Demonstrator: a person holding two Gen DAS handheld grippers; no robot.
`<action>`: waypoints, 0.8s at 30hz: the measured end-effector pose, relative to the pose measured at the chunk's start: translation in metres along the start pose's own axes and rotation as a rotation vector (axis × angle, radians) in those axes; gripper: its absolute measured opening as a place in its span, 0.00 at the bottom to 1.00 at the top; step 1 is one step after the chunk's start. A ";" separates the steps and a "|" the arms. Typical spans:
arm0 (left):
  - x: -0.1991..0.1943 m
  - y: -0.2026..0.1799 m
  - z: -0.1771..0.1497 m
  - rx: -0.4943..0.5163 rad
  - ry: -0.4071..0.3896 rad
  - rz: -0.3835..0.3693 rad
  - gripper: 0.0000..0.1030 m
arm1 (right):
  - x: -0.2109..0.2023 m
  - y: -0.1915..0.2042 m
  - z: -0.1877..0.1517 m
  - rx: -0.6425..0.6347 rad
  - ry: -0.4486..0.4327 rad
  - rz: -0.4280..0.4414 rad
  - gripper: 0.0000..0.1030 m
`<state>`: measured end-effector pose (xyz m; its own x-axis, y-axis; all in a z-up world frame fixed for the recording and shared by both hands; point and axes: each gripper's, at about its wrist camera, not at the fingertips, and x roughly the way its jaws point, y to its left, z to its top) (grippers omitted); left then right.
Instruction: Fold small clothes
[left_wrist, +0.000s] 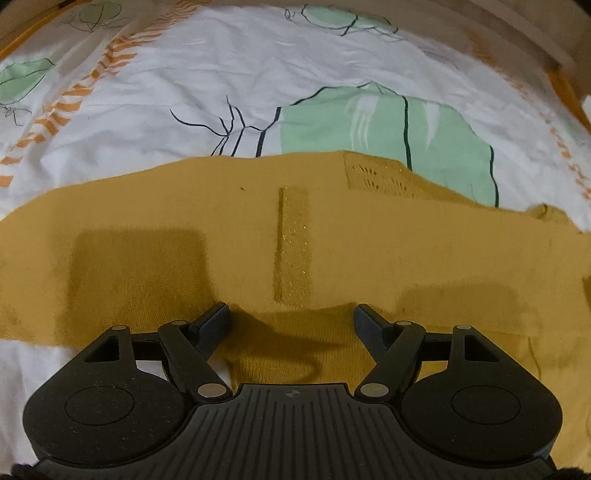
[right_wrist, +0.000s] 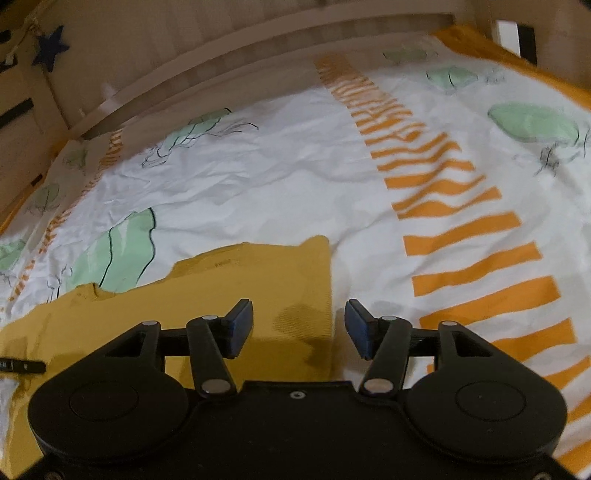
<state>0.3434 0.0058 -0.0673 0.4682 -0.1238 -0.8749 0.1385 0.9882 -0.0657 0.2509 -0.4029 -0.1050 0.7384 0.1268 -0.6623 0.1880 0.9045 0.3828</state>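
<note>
The supporting surface is a bed covered by a white bedsheet (left_wrist: 229, 62) (right_wrist: 280, 177), lightly creased. The sheet is printed with pale green patches outlined in thin dark lines and with bands of short orange stripes. An orange border runs along the far edge of the sheet in the right wrist view. A pale wooden bed rail (right_wrist: 236, 48) borders the sheet on the far side.

One mustard-yellow garment (left_wrist: 184, 229) (right_wrist: 258, 280) lies directly on the sheet, spread flat. It carries a narrow vertical strip at its centre and a patterned knit panel at its far edge.
</note>
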 end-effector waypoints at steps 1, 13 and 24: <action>0.000 0.000 0.000 -0.001 0.001 0.002 0.71 | 0.004 -0.005 -0.001 0.012 0.005 0.010 0.60; 0.001 -0.003 0.003 -0.021 0.002 0.015 0.71 | 0.008 0.010 0.005 -0.115 0.015 -0.112 0.10; -0.003 0.007 0.002 -0.058 -0.007 -0.035 0.71 | -0.013 0.017 0.010 -0.100 -0.029 -0.111 0.65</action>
<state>0.3446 0.0134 -0.0640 0.4698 -0.1590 -0.8683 0.1046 0.9867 -0.1241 0.2515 -0.3936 -0.0835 0.7352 0.0138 -0.6777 0.2046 0.9487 0.2412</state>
